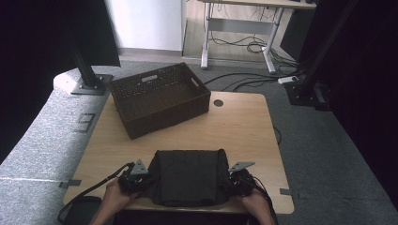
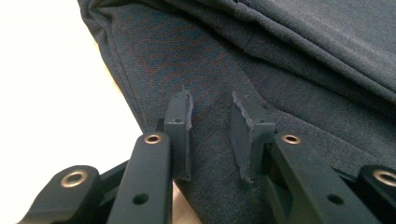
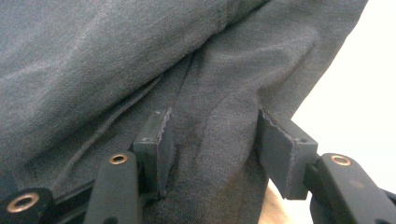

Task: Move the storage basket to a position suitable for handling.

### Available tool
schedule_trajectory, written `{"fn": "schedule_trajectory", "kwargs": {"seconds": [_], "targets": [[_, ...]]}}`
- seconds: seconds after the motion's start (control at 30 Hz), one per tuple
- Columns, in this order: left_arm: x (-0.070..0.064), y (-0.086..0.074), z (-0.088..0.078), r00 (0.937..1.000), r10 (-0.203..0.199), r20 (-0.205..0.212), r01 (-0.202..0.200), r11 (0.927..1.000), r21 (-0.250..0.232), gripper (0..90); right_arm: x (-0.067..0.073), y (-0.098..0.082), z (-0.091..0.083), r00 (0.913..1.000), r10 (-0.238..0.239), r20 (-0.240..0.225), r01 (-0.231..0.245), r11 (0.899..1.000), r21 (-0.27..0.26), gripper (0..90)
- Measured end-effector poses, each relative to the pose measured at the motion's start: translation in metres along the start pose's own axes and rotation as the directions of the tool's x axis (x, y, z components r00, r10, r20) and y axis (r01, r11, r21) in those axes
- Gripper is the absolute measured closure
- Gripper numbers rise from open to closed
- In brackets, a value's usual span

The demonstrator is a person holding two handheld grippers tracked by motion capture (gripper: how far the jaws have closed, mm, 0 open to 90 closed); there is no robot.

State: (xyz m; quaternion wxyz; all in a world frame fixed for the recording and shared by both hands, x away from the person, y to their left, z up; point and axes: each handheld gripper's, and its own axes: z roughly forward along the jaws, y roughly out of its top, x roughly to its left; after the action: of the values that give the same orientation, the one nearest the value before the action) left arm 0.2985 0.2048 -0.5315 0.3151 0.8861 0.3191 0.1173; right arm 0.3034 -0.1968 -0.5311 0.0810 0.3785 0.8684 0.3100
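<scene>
From the high view, a person's left hand (image 1: 112,196) came in at the bottom left of the wooden table (image 1: 244,131), holding the left gripper (image 1: 141,177) against the left edge of a dark folded garment (image 1: 188,177). In the left gripper view, that gripper (image 2: 211,135) had its jaws parted a moderate way, with the dark cloth (image 2: 261,60) lying flat between and beneath the pads; the pads stood apart from each other and were not pinching a fold, so it held nothing firmly that could be seen. The pale table surface (image 2: 51,93) showed just beside the cloth's edge on the left of that view. Farther back on the table, toward its left rear corner, sat a dark brown woven basket (image 1: 133,119), well apart from the garment. The garment lay near the table's front edge, roughly centred between the two hands, folded into a rough rectangle. At its right edge was the right gripper (image 1: 236,176), held by the person's right hand (image 1: 257,202). In the right gripper view, that gripper (image 3: 212,144) had its jaws spread wider, a raised ridge of the grey-looking cloth (image 3: 116,56) sitting between the pads without being squeezed. A small round grommet (image 1: 218,102) sat in the tabletop to the right of the basket.
</scene>
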Motion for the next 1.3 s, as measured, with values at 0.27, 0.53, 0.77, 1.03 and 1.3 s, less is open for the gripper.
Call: {"fn": "schedule_trajectory", "kwargs": {"seconds": [0.27, 0.53, 0.77, 1.03, 1.3], "targets": [[-0.007, -0.01, -0.011, 0.9999, 0.015, -0.002, -0.015, 0.9997, 0.021, 65.1, 0.016, -0.007, -0.003, 0.9996, -0.021, -0.018, 0.021, 1.0, 0.005, 44.9], [-0.006, -0.015, -0.021, 0.9986, 0.004, 0.052, -0.005, 0.9998, 0.02, 56.3, 0.029, -0.013, -0.009, 0.9982, -0.028, -0.053, 0.029, 0.999, 0.022, 45.1], [0.03, 0.006, -0.01, 0.9953, -0.095, 0.019, 0.096, 0.9938, -0.056, 45.5, -0.001, 0.012, -0.01, 0.9995, 0.019, 0.027, -0.017, 0.999, -0.052, 36.3], [0.027, 0.011, 0.008, 0.9992, -0.038, 0.014, 0.038, 0.9992, 0.011, 68.9, -0.014, 0.028, 0.021, 0.9997, 0.007, 0.023, -0.007, 1.0, -0.009, 77.2], [0.015, 0.005, -0.001, 0.9991, -0.01, 0.042, 0.009, 0.9994, 0.033, 62.9, 0.005, 0.009, 0.008, 0.9991, -0.027, -0.033, 0.028, 0.999, 0.021, 76.1]]}}
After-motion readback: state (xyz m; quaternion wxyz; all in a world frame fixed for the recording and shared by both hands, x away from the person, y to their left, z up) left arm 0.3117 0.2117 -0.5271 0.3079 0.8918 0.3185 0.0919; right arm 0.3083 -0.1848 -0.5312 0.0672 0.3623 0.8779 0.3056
